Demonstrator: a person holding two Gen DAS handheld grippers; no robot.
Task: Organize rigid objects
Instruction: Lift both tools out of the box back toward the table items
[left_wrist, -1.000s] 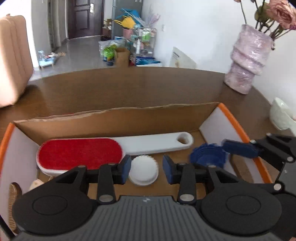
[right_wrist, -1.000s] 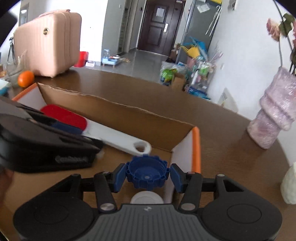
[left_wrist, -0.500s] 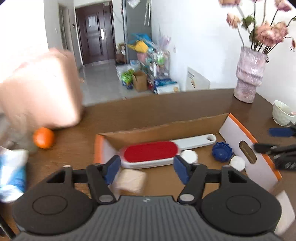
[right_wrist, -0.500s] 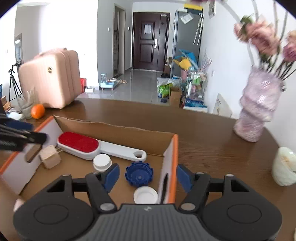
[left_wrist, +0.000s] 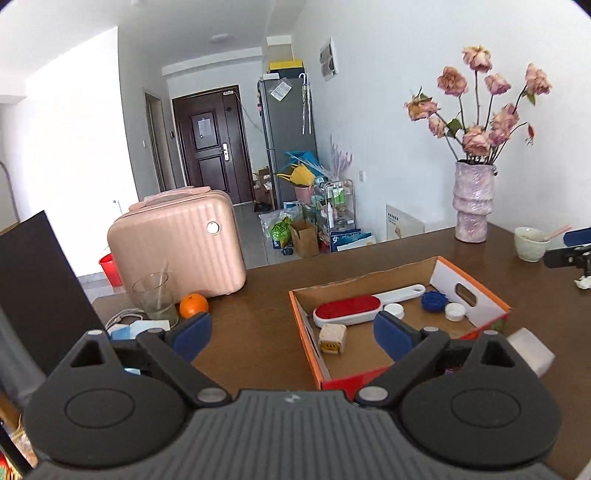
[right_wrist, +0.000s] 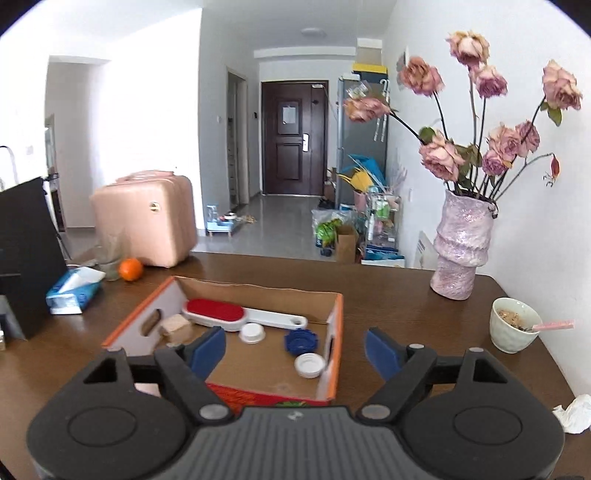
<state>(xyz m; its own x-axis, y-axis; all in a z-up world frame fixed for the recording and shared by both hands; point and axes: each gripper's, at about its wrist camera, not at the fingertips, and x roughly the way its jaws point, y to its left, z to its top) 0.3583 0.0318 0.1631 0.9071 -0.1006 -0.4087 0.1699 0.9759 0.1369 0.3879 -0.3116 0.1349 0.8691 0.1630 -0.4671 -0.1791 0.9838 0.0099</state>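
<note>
The left tongs (left_wrist: 291, 334) stand wide apart above the counter (left_wrist: 251, 332) with nothing between their blue pads, their jaws having just been opening. The right tongs (right_wrist: 295, 347) are likewise spread and empty, jaws also just opening; in the left wrist view only one blue pad and a black link of them show at the far right edge.

From left to right: a black panel (right_wrist: 26, 254), cut off by the frame; a blue tissue pack (right_wrist: 72, 290); a drinking glass (left_wrist: 155, 295); an orange (right_wrist: 130, 268); a pink suitcase (left_wrist: 177, 247) at the far edge.

In the middle sits the orange-rimmed cardboard box (right_wrist: 334, 339), its near wall partly hidden behind the tongs' body. Inside lie a small beige cube (left_wrist: 332, 338) at the left, a red-faced lint brush (right_wrist: 236, 315) with a white handle along the far wall, a white cap (right_wrist: 252, 332) just beside it, a blue ridged cap (right_wrist: 301, 341), and another white cap (right_wrist: 309, 364) nearest the right wall.

Further right stand a pink vase of dried roses (right_wrist: 461, 251), a pale bowl with a pink spoon (right_wrist: 513, 328), and crumpled white paper (right_wrist: 576, 413), cut off at the edge.
</note>
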